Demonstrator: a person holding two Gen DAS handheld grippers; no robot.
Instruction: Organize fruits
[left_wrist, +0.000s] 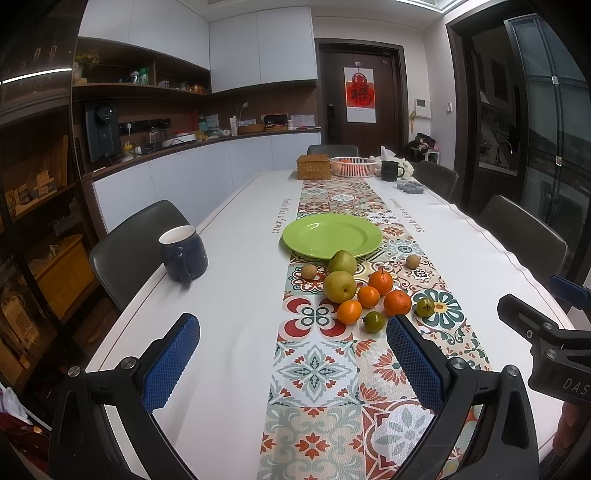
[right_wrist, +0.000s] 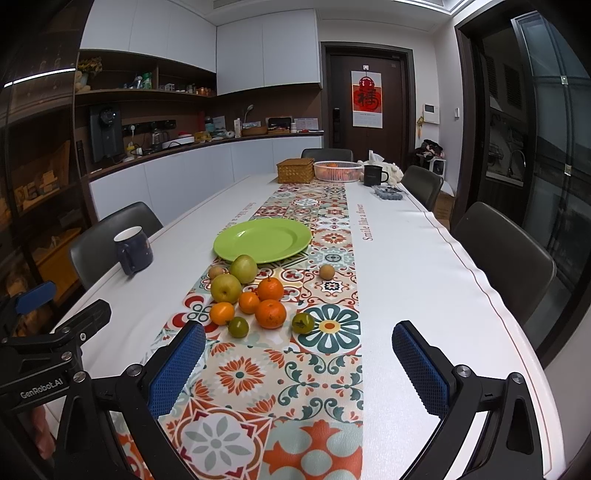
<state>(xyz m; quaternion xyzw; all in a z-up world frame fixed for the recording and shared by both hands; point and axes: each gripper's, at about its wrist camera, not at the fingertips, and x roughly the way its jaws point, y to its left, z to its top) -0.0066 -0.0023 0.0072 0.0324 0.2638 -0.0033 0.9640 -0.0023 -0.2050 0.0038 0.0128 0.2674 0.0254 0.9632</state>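
An empty green plate (left_wrist: 332, 235) (right_wrist: 263, 239) sits on the patterned table runner. Just in front of it lie two green pears (left_wrist: 340, 286) (right_wrist: 226, 288), several oranges (left_wrist: 397, 302) (right_wrist: 270, 314), two small green tomatoes (left_wrist: 373, 321) (right_wrist: 238, 326) and two small brown round fruits (left_wrist: 308, 272) (right_wrist: 327, 272). My left gripper (left_wrist: 293, 363) is open and empty, near of the fruit pile. My right gripper (right_wrist: 299, 369) is open and empty, also short of the pile. The right gripper shows at the right edge of the left wrist view (left_wrist: 546, 332).
A dark blue mug (left_wrist: 183, 257) (right_wrist: 133, 250) stands at the table's left edge. At the far end are a wicker box (left_wrist: 313, 167), a white basket (left_wrist: 352, 166), a dark mug (left_wrist: 390, 170) and a tray of dark items (left_wrist: 410, 186). Dark chairs (right_wrist: 506, 258) surround the table.
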